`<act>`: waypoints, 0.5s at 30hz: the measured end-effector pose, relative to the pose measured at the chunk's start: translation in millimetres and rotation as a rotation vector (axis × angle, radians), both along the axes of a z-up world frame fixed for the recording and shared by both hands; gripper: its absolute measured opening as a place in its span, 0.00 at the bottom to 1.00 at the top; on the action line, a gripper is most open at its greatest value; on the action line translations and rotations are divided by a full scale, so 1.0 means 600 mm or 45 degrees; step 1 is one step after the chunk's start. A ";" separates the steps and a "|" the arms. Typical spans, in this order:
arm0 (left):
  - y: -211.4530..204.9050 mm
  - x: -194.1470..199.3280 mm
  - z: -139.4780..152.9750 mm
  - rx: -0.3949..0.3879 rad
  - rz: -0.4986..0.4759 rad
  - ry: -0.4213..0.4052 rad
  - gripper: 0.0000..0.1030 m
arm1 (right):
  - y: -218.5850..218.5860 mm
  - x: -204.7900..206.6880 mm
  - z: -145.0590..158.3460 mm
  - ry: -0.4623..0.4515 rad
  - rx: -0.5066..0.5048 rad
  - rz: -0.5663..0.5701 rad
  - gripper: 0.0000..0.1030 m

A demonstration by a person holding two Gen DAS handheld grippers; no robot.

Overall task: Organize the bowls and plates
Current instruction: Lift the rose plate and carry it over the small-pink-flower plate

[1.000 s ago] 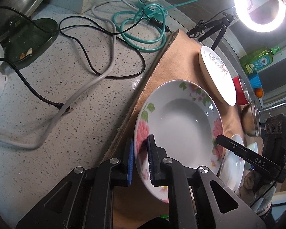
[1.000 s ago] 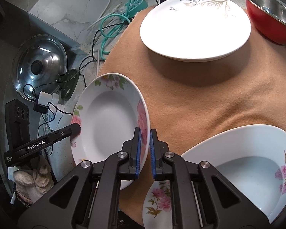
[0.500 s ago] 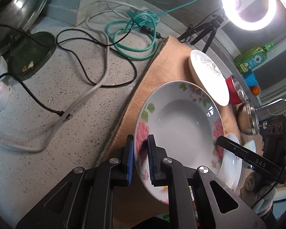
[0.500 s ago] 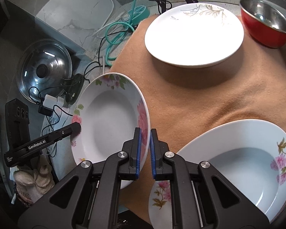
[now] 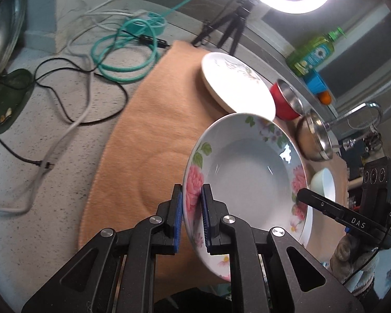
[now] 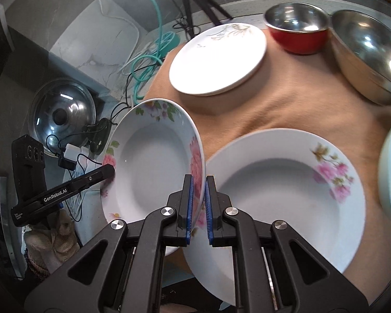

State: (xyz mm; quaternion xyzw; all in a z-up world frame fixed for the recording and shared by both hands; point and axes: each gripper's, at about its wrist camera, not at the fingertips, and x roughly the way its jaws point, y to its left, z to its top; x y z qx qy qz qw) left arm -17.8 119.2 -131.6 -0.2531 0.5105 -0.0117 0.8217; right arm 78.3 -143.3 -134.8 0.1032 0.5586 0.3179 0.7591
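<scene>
Left wrist view: the left gripper (image 5: pixel 191 210) is clamped on the flower plate's (image 5: pixel 247 172) rim. The right gripper (image 6: pixel 198 203) pinches the other side, above the tan cloth (image 6: pixel 286 104).

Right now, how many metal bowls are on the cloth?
2, both at the far right of the tan cloth: a red-sided steel bowl beside the flat white plate, and a larger all-steel bowl right of it. Others may sit beyond the frame.
</scene>
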 end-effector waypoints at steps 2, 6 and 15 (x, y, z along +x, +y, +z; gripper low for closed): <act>-0.019 0.007 -0.001 -0.006 -0.034 0.003 0.11 | -0.026 -0.005 0.000 0.003 -0.004 -0.039 0.08; -0.058 0.018 -0.003 -0.011 -0.110 0.007 0.11 | -0.070 -0.016 -0.001 0.012 -0.010 -0.111 0.08; -0.135 0.040 -0.014 -0.005 -0.257 0.027 0.11 | -0.157 -0.039 -0.020 0.050 -0.036 -0.246 0.08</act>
